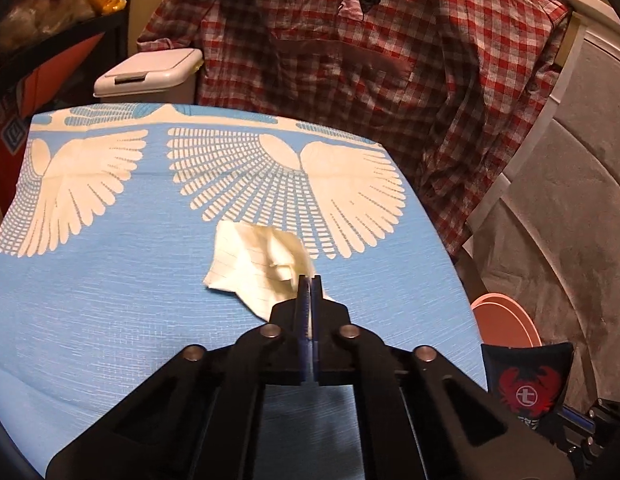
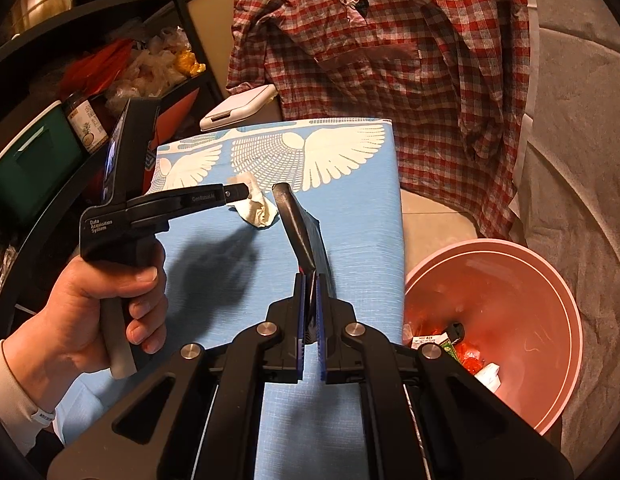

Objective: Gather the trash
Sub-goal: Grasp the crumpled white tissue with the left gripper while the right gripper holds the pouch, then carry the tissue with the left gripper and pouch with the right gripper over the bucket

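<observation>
Both hand-held grippers are carrying trash toward the round pink plastic bin [image 2: 550, 280] beside the blue feather-print desk [image 2: 358, 240].
Right hand-held gripper [image 2: 309, 280] is clamping a dark wrapper [image 2: 300, 224] near the bin; left hand-held gripper [image 1: 309, 280], jaws closed, is pinching a crumpled white tissue [image 1: 258, 264] farther from it, over the desk. Next, I judge: release over the bin.

Tabletop [image 2: 350, 208] lies open around the crumpled tissue [image 2: 258, 210]; plaid shirt [image 2: 390, 60] blocks the far edge, pink bin [image 2: 550, 280] stands just right

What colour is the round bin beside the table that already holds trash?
The round plastic trash bin is pink, clearest in the right wrist view.
</observation>
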The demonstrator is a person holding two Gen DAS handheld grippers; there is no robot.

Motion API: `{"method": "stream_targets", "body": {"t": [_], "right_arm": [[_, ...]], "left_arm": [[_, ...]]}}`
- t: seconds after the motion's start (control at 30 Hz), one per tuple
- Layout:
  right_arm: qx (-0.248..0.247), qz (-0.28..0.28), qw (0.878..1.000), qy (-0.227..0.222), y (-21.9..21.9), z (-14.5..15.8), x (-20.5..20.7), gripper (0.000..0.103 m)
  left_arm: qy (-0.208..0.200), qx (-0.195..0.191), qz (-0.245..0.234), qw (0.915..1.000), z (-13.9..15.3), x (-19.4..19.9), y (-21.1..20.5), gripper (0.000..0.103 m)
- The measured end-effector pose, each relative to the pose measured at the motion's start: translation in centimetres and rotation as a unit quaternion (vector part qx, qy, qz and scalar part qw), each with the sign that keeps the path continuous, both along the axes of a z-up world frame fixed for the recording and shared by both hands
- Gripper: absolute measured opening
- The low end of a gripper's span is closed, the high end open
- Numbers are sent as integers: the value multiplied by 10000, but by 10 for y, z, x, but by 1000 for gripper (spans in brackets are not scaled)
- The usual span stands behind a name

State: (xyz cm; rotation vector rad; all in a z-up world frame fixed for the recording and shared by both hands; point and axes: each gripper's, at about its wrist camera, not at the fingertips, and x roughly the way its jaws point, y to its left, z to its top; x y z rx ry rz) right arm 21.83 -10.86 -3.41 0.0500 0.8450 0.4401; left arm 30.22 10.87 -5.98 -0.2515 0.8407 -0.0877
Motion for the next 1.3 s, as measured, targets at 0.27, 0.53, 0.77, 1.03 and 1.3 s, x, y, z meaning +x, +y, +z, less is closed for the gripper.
{"method": "stream_targets", "body": {"t": [0.27, 0.53, 0.77, 1.03, 1.3], "right_arm": [[54, -50, 9999, -138, -8, 12, -6, 5], [89, -113, 9994, -313, -17, 28, -19, 5], [176, -223, 9983, -508, -31, 48, -35, 5], [255, -400, 9962, -734, -53, 70, -55, 5], [337, -750, 9922, -938, -88, 89, -64, 5]], "left_arm": [[-114, 121, 50, 9998, 19, -15, -2, 0], [-333, 309, -29, 9990, 48, -43, -11, 0], [-633, 286, -30, 9976, 80, -76, -18, 0], [-944, 331, -163, 9949, 110, -116, -35, 0], [-1034, 220, -314, 9939, 120, -156, -63, 0]]}}
